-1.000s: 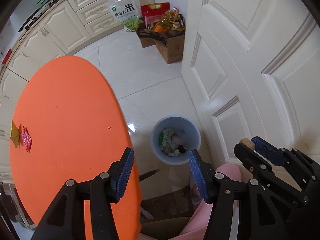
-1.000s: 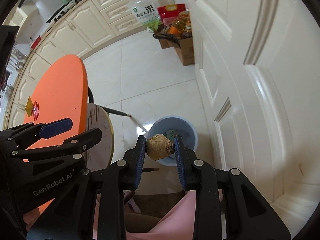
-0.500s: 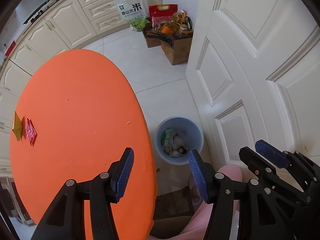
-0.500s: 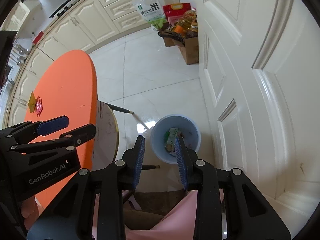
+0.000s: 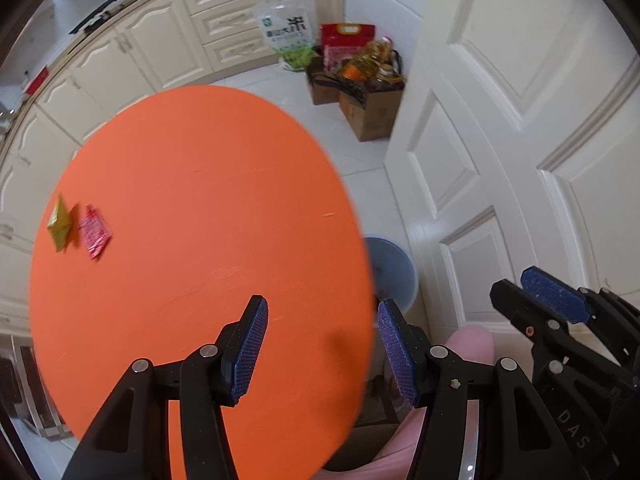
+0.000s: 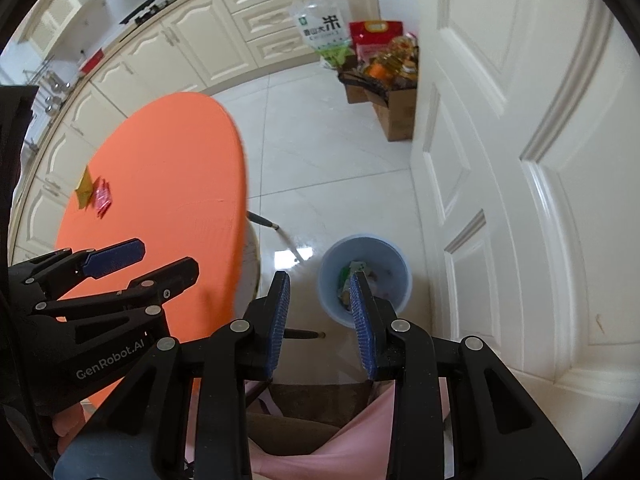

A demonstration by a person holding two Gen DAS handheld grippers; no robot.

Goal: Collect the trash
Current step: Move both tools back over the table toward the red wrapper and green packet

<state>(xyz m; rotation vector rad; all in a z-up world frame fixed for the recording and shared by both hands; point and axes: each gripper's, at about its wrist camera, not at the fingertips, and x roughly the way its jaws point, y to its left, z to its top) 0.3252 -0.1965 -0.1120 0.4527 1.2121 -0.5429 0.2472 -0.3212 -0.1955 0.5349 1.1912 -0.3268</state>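
A: Wrappers first: two are left on the orange surface [image 5: 192,240]. A yellow wrapper [image 5: 60,224] and a red wrapper [image 5: 95,232] lie flat just beside each other, at the left of the left wrist view.

B: And the tools?

A: Both are released and carry nothing. The left tool [image 5: 320,344] hangs over the near part of the surface with its jaws wide apart. The right tool [image 6: 320,316] sits lower centre in its own view, jaws parted, with the blue trash bin [image 6: 364,276] on the floor just beyond its tips, already holding some litter.

B: How will those wrappers handle?

A: I judge them very light, thin and limp, probably slick foil or plastic. Lying flat, they offer no raised body to pinch, and a pad pressing down may just slide them across the smooth top.

B: So where to take hold?

A: At an edge or a lifted corner, if there is one; blur hides that. Otherwise nudge one toward the rim and pinch the overhang. A firm squeeze won't harm them, but a loose one could let them flutter out on the way to the bin.
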